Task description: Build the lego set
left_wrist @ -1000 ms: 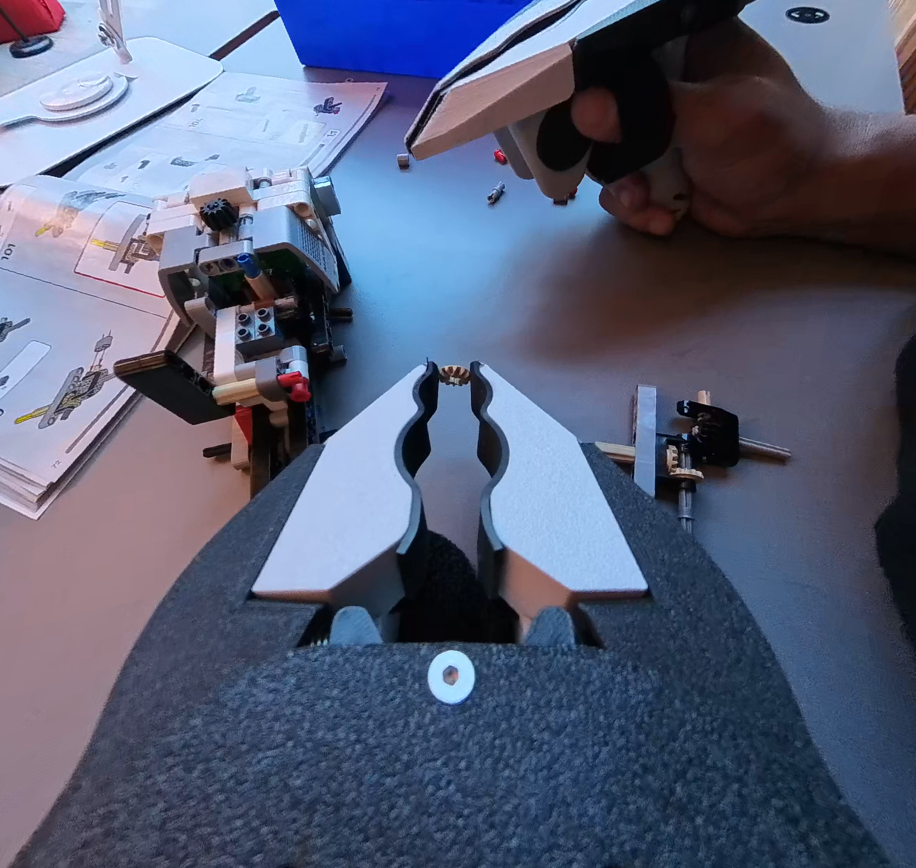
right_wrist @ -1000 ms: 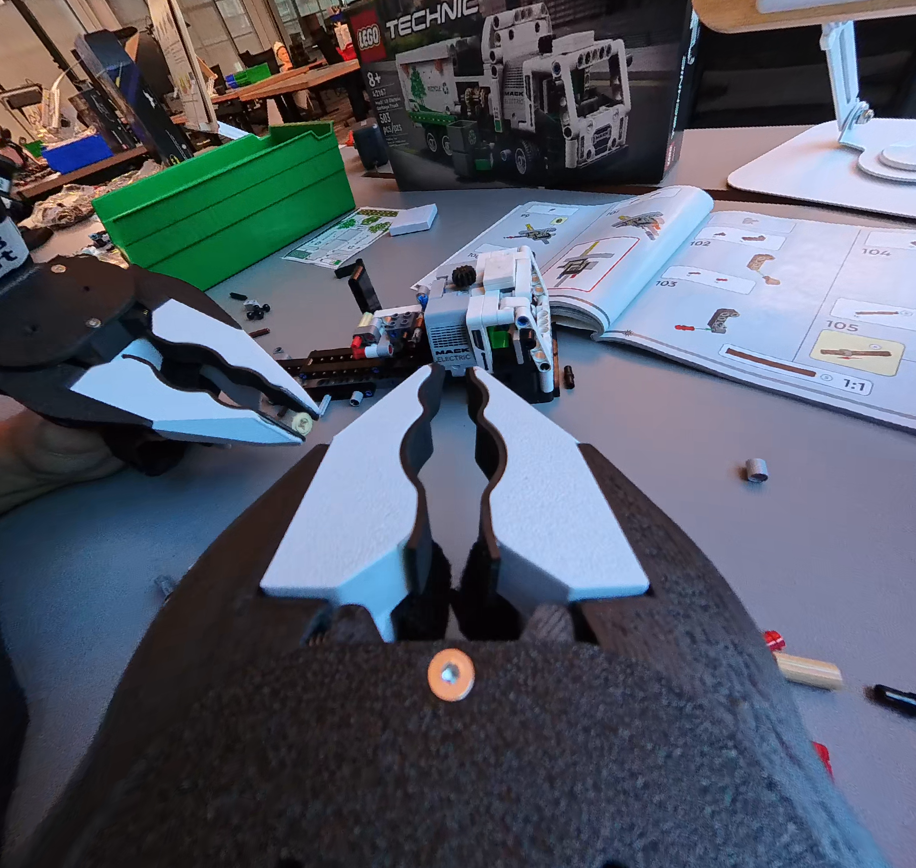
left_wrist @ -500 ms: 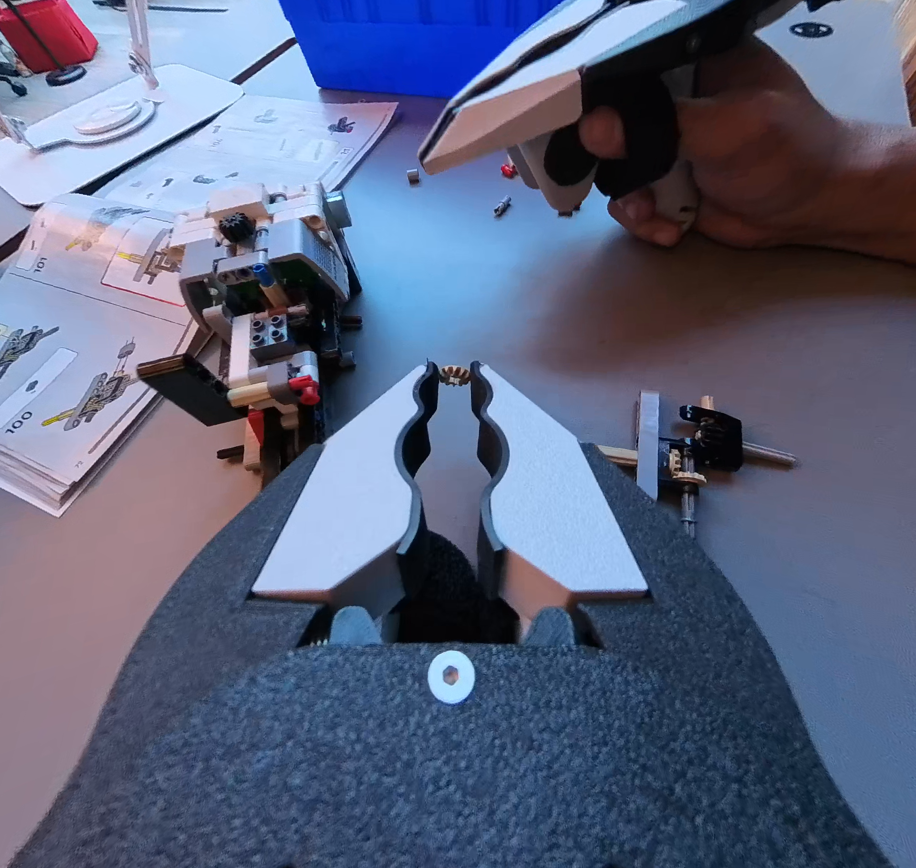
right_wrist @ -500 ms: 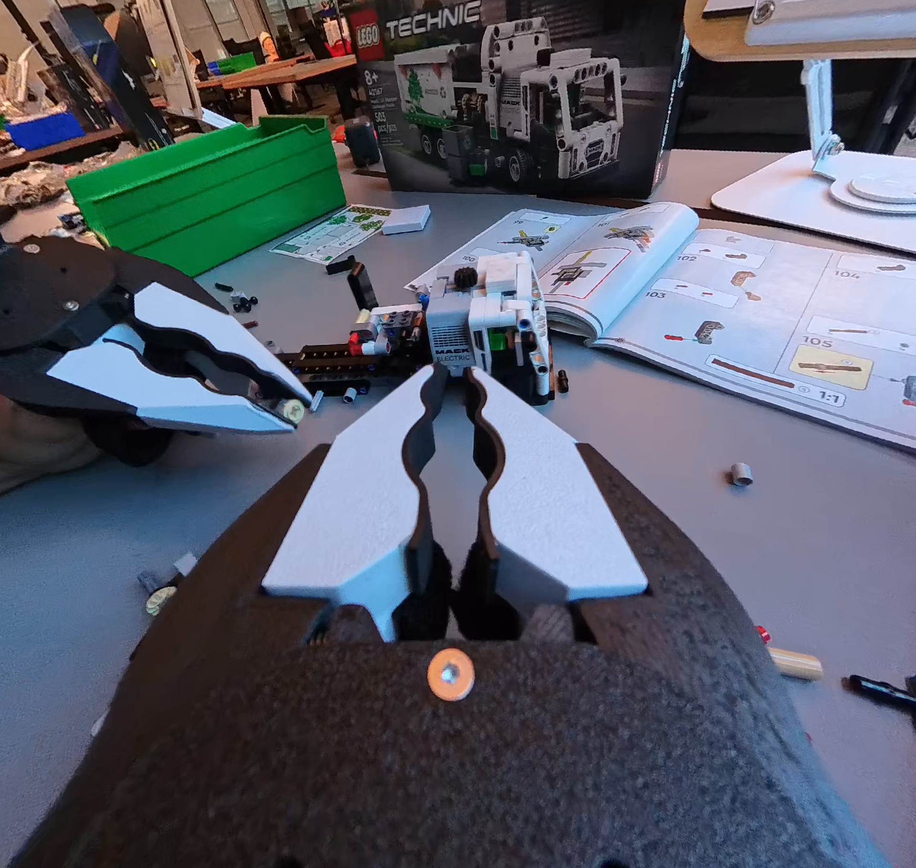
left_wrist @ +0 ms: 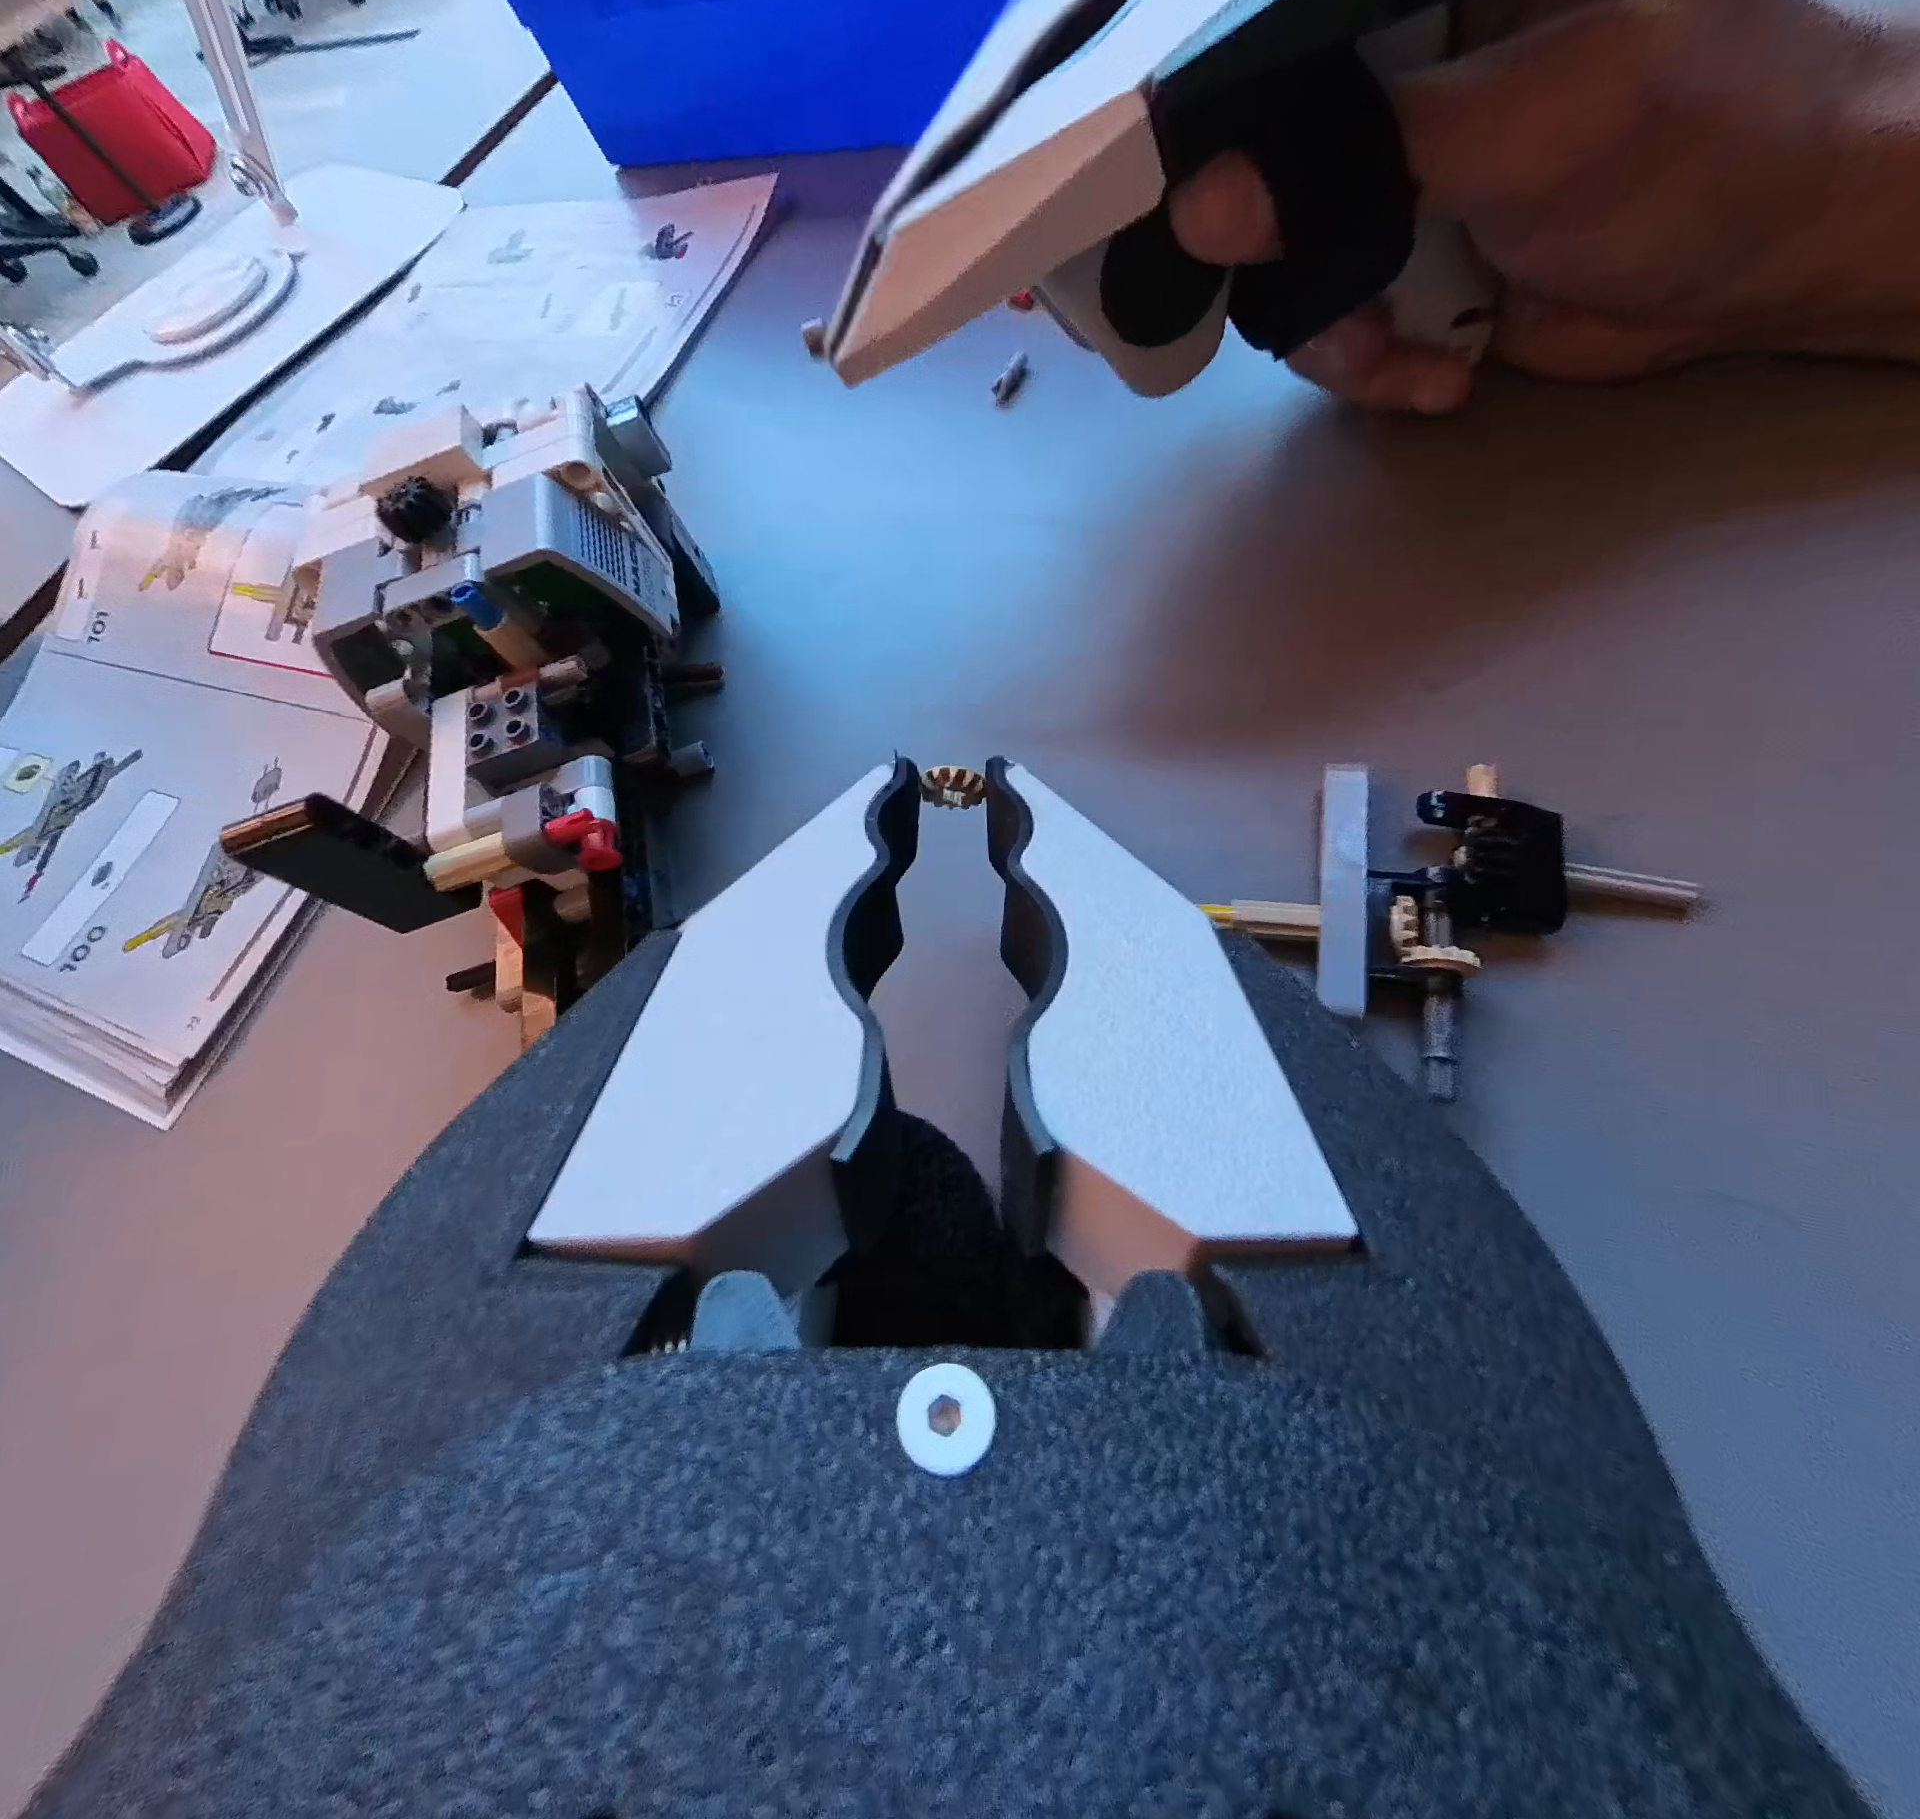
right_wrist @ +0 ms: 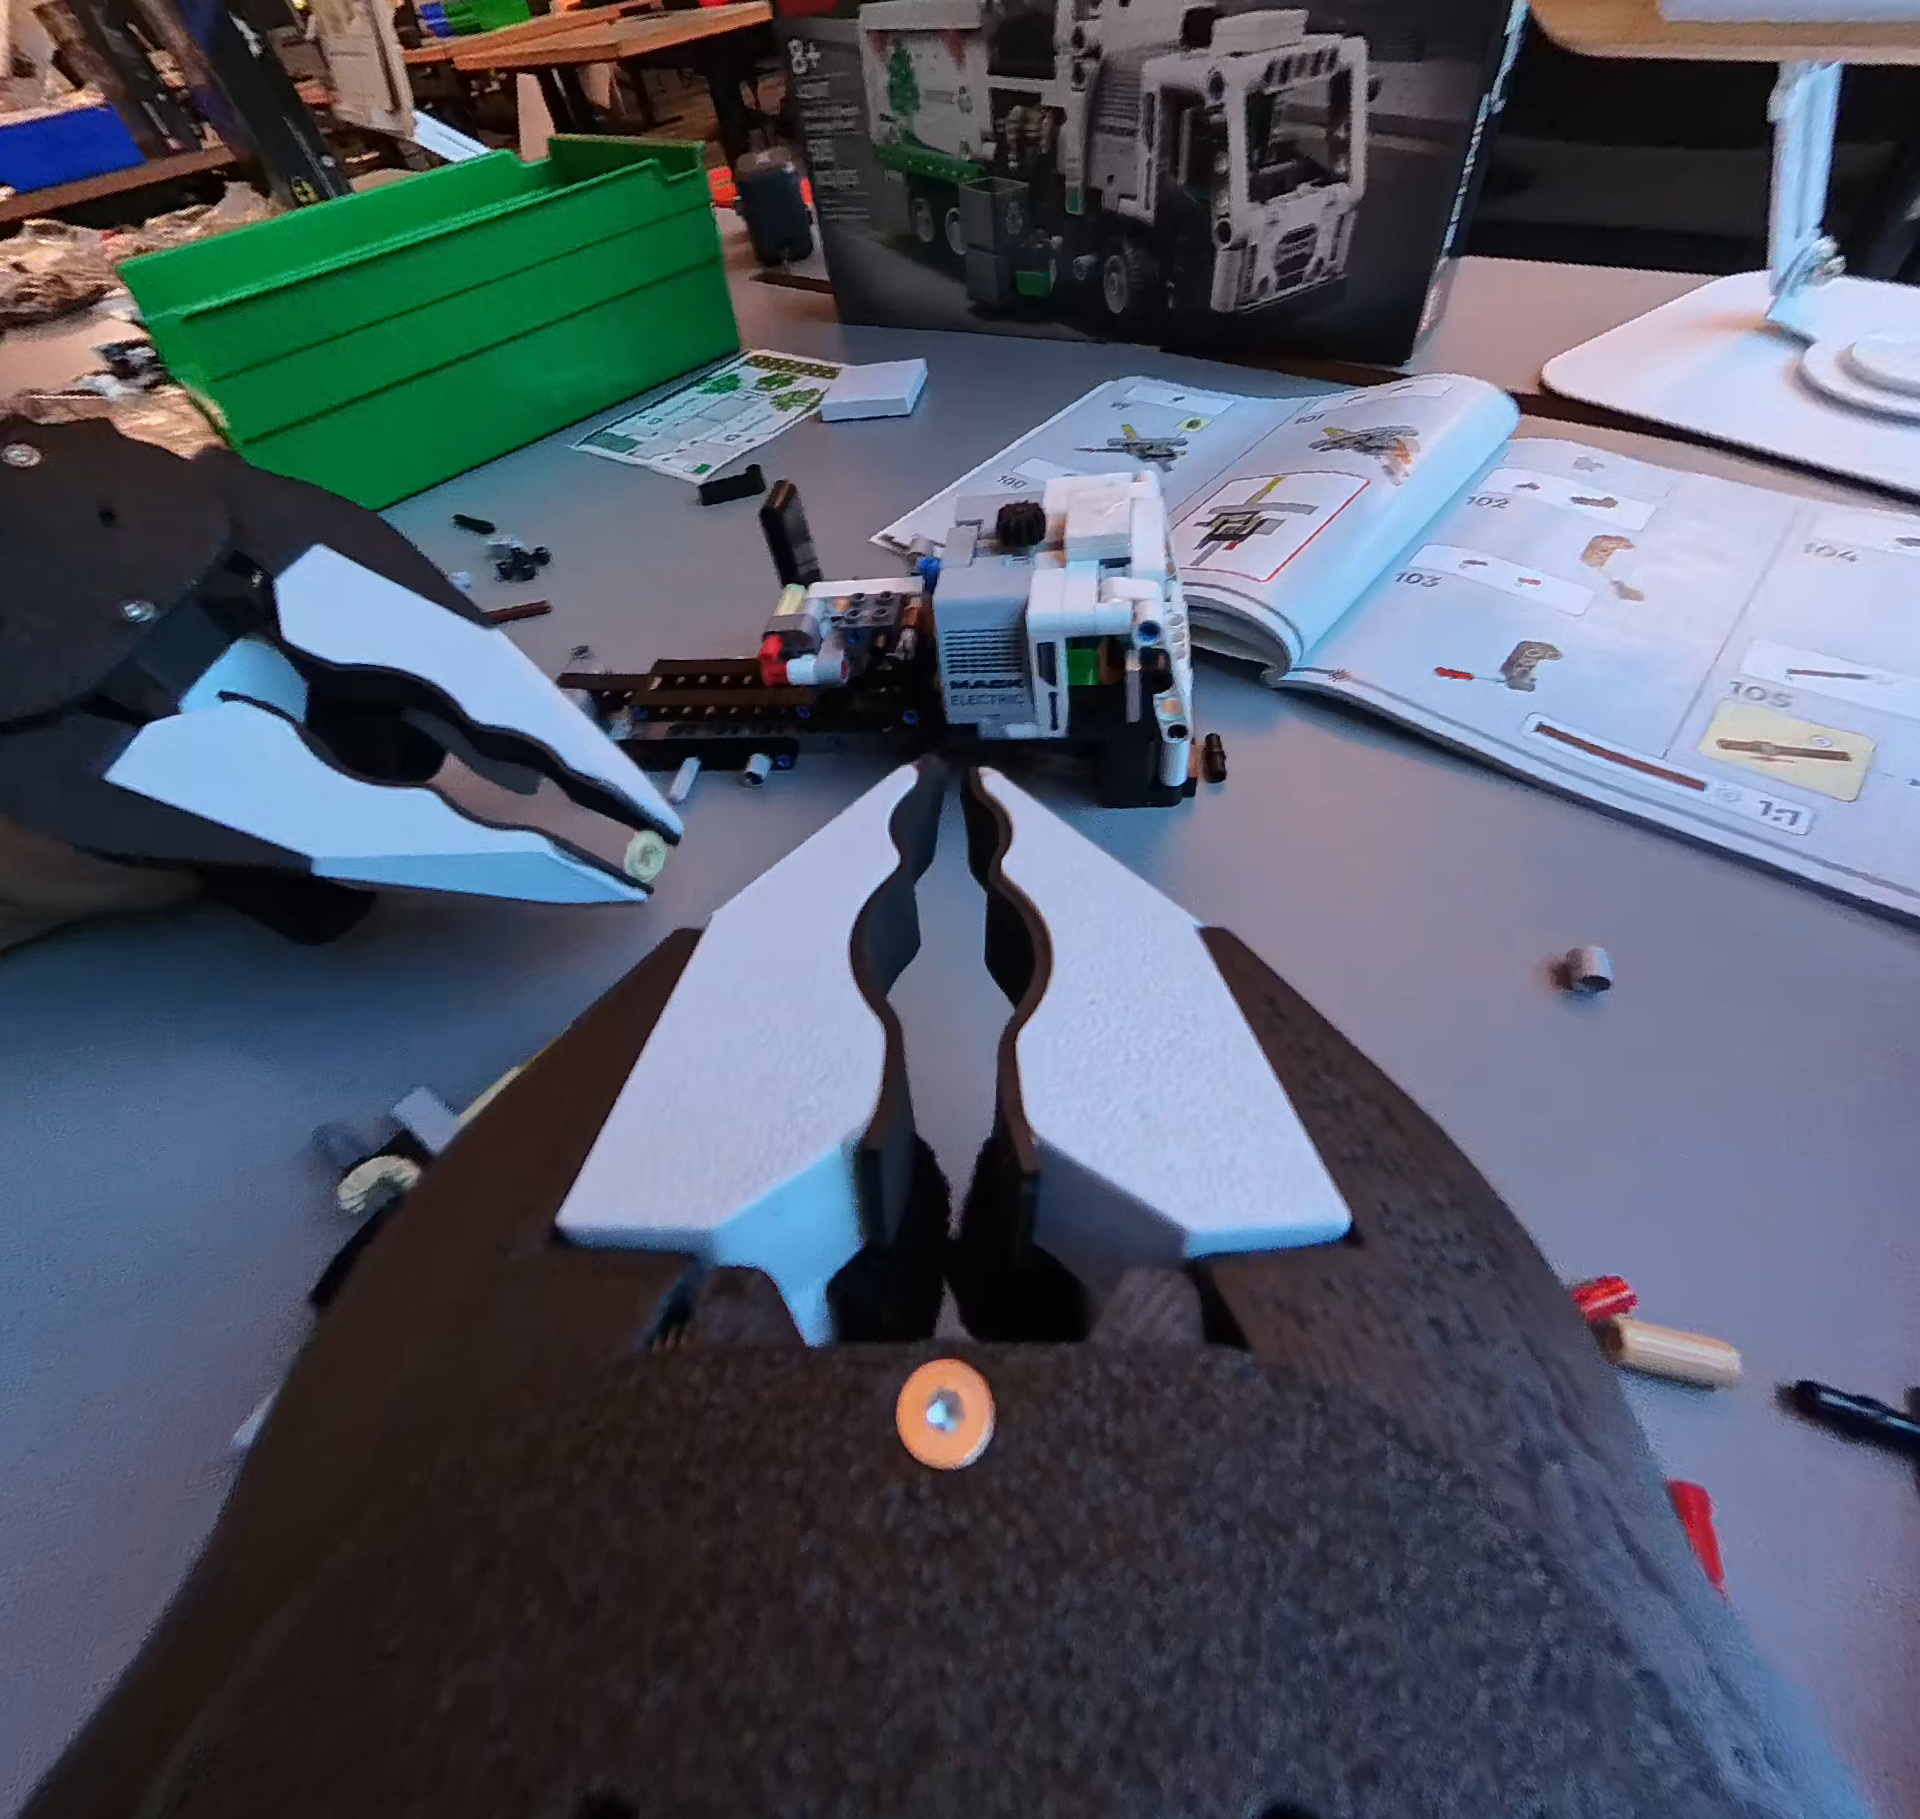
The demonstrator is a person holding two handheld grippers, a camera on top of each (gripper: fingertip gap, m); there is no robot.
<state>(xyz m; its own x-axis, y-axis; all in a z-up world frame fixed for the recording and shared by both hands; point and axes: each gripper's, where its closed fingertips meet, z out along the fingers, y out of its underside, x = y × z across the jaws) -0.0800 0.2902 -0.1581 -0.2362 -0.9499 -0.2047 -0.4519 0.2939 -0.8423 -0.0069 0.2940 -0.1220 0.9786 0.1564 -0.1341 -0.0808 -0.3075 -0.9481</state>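
- Gear [left_wrist: 948, 788]: small, tan, toothed; pinched between the tips of the left gripper [left_wrist: 951, 782], above the surface [left_wrist: 1351, 626].
- Left gripper fingers [left_wrist: 769, 990]: closed on the gear, with a gap remaining behind the tips.
- Right gripper [right_wrist: 948, 782]: fingers [right_wrist: 1132, 1042] nearly together at the tips, holding nothing; held in a hand [left_wrist: 1621, 169] above the surface.
- Truck [right_wrist: 1039, 647]: partly built, white cab on a dark chassis; stands on the surface just beyond the right gripper's tips, touching the manual's edge.
- Axle assembly [left_wrist: 1444, 886]: grey plate, black connector, tan gears; lies on the surface to the right of the left gripper.
- Manual [right_wrist: 1507, 564]: open, beside the truck.
- Loose parts: grey bush [right_wrist: 1581, 969], tan pin [right_wrist: 1662, 1348].
- Background: green bin [right_wrist: 447, 315], set box [right_wrist: 1143, 107], blue bin [left_wrist: 748, 13].
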